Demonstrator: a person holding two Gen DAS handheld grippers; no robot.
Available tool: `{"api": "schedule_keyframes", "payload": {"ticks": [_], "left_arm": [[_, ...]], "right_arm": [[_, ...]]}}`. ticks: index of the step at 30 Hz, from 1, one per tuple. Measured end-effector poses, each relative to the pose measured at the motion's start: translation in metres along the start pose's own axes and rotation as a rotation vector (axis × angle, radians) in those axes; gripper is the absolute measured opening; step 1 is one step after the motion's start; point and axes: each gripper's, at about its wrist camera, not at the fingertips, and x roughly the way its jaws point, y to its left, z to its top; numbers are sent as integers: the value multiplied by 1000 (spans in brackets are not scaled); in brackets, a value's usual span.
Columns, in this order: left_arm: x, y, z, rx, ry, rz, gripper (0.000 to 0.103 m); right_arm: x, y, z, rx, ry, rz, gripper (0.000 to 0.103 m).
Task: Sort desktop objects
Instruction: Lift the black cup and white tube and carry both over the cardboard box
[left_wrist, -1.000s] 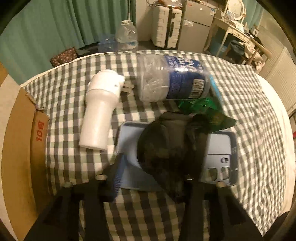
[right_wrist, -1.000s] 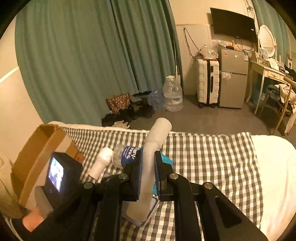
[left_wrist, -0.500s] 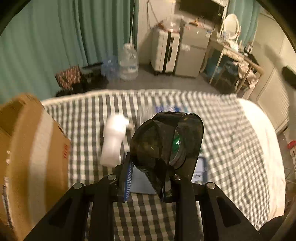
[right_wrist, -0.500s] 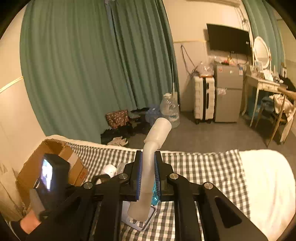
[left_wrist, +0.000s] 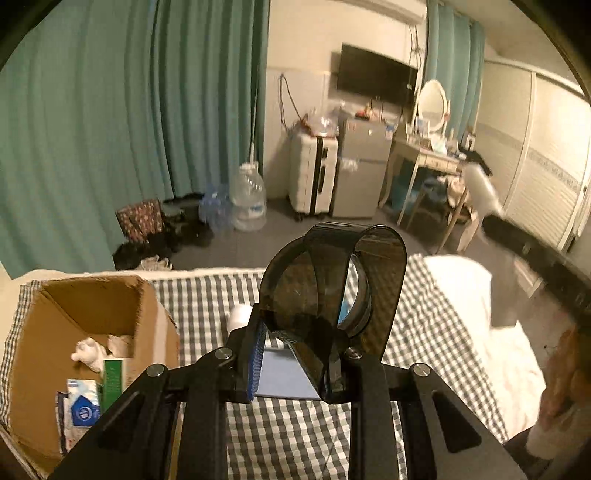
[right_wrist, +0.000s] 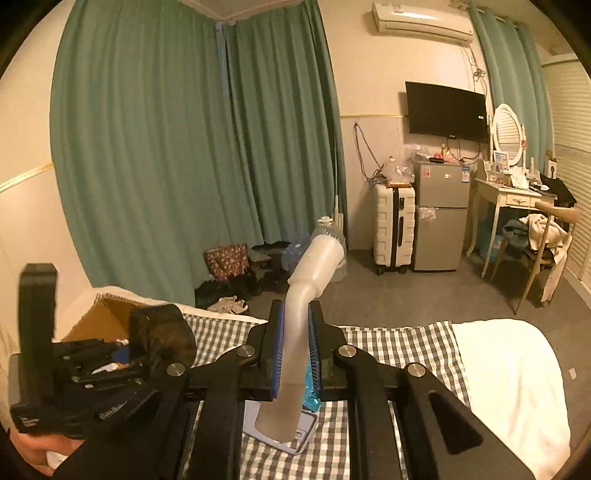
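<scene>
1. Left gripper: matte black frame, two angular arms, and four round silver screws behind the fingers.
2. Its left finger carries a ribbed blue pad.
3. Right gripper: the same black build, silver screws behind the fingers, and blue pads on both inner faces.
4. Bare skin of a hand shows under a black housing with small pale lettering.

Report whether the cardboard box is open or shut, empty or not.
Open and not empty. The cardboard box has its top open, and inside lie a white figurine, a green carton and a blue-and-white packet.
</scene>
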Motion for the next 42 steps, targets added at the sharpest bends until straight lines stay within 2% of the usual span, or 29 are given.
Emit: {"api": "schedule_keyframes", "payload": {"ticks": [11, 18, 22, 26, 32, 42], "left_arm": [[-70, 34, 11, -53, -144, 49, 24], [-95, 64, 13, -85, -184, 117, 24], [-108, 80, 10, -98, -199, 159, 24], [-121, 96, 1, -95, -205, 170, 24], [-136, 132, -6, -160, -220, 207, 24], [-136, 188, -24, -243, -201, 306, 24]], "right_arm": [[-29, 37, 13, -22, -24, -21, 12], [-37, 81, 21, -63, -56, 13, 12], [-34, 104, 23, -82, -61, 44, 12], [-30, 126, 23, -92, -62, 77, 12], [-25, 155, 18, -112, -53, 119, 12], [-3, 208, 5, -160, -21, 196, 12]]}}
